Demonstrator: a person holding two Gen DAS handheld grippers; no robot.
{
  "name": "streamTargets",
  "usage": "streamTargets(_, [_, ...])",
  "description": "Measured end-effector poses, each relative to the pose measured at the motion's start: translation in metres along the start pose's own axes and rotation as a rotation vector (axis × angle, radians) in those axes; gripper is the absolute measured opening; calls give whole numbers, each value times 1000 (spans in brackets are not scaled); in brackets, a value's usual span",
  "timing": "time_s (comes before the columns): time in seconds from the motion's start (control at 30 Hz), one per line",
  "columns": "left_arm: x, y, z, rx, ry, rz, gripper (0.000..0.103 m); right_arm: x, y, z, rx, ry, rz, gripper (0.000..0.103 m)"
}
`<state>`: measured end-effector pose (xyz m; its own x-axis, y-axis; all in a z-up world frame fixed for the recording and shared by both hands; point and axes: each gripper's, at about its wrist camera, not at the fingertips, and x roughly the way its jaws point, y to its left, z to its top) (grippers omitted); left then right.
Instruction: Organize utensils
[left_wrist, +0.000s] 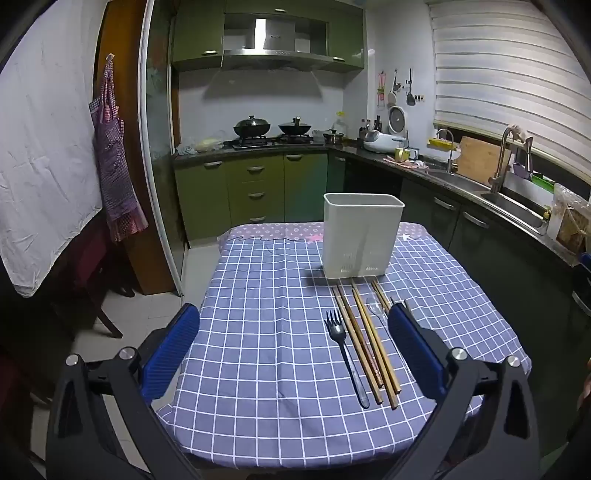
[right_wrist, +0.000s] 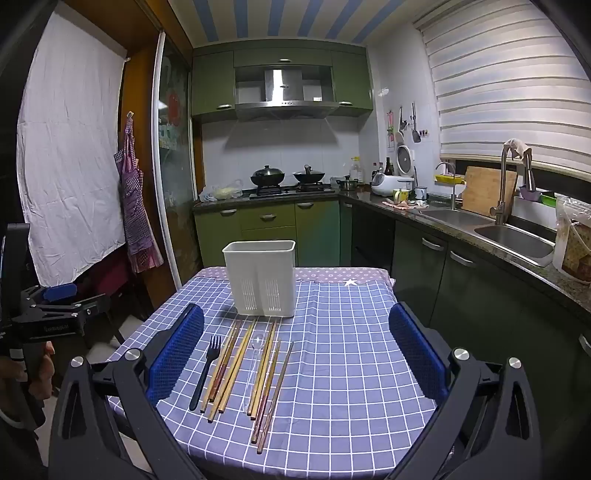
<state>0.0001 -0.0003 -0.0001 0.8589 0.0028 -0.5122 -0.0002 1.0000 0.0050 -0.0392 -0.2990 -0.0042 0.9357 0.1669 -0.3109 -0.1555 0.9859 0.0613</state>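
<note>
Left wrist view
Jaws: left gripper (left_wrist: 293, 352) stands wide open, its blue pads far apart, with nothing held between them.
Fork: black fork (left_wrist: 344, 354) lies flat on the checked tablecloth (left_wrist: 258, 332) inside the gap, nearer the right-hand pad, tines pointing away.
Chopsticks: wooden chopsticks (left_wrist: 364, 341) lie side by side just right of the fork, still inside the gap; further ones are partly hidden behind the right-hand pad.
Spoon: clear plastic spoon (left_wrist: 375, 306) lies by the tip of the right-hand pad.
Holder: white utensil holder (left_wrist: 360, 236) stands upright beyond the jaw tips, ahead and toward the right-hand pad, with the chopstick tips near its base.

Right wrist view
Jaws: right gripper (right_wrist: 295, 354) is also spread wide and grips nothing.
Fork: it lies inside the gap, just beside the left-hand pad.
Chopsticks and spoon: these lie in a row right of the fork, filling the left half of the gap, the spoon among the sticks.
Holder: upright ahead of the jaw tips, toward the left-hand pad.
Other tool: left gripper shows far outside the left-hand pad, off the table's edge.
</note>
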Motion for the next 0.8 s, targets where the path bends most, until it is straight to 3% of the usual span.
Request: streamTargets(0.8, [3,-8,-11,2,7,3,97,10,1,-4,5,4,7,99])
